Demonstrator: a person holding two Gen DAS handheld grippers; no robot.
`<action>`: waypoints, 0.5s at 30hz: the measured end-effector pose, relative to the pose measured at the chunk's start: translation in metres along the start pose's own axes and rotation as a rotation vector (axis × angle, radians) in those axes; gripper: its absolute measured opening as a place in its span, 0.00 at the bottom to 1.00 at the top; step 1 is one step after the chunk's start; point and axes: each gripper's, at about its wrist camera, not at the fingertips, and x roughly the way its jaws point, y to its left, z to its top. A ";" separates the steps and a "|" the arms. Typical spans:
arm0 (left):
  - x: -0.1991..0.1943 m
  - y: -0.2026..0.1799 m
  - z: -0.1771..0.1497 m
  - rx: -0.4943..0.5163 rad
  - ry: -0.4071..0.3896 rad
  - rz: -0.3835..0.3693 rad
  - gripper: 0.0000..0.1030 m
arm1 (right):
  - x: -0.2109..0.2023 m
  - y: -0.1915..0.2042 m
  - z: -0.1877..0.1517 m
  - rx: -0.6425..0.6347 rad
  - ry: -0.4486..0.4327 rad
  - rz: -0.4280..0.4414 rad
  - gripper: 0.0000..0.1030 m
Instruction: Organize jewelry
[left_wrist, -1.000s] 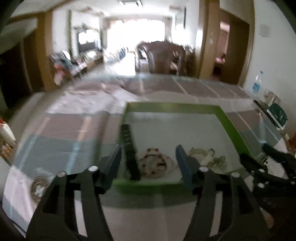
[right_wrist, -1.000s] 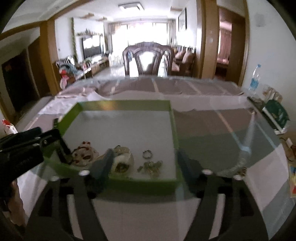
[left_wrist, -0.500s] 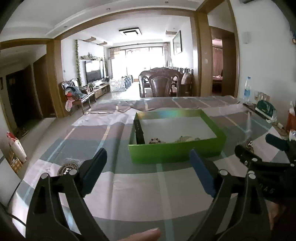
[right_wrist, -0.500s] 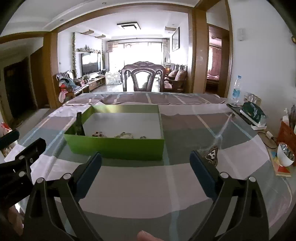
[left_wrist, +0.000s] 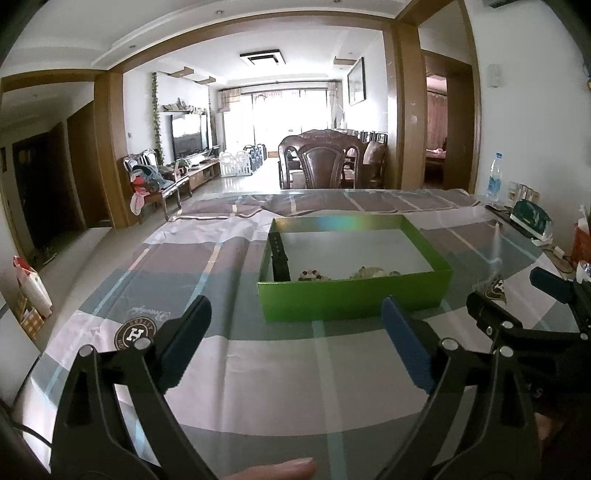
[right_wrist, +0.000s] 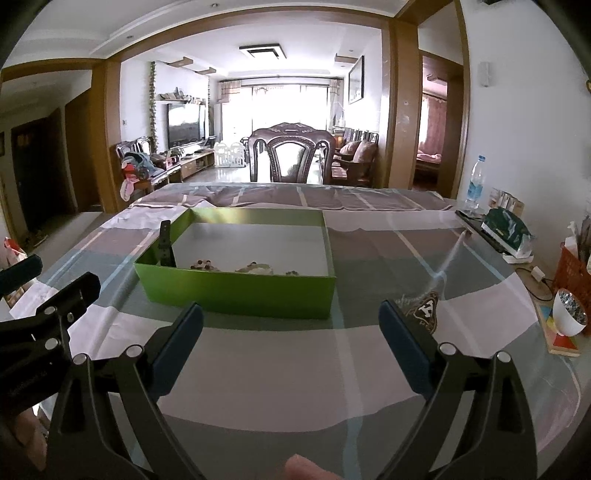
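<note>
Checked tablecloth (right_wrist: 258, 369) bears a green box (right_wrist: 240, 291); left gripper (left_wrist: 295, 332) and right gripper (right_wrist: 291, 328) gape empty.

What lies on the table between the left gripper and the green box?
Only bare checked tablecloth: the left wrist view shows nothing on it between the open left gripper and the near wall of the green box.
</note>
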 end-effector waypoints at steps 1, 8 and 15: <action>0.001 0.001 -0.001 0.000 -0.001 0.000 0.90 | 0.000 0.000 0.000 -0.001 -0.001 -0.001 0.91; 0.001 0.001 -0.003 -0.001 0.000 0.007 0.92 | -0.001 0.001 -0.001 0.000 -0.006 -0.004 0.92; 0.002 0.003 -0.005 -0.003 0.000 0.015 0.94 | -0.008 0.000 -0.001 0.007 -0.019 -0.014 0.95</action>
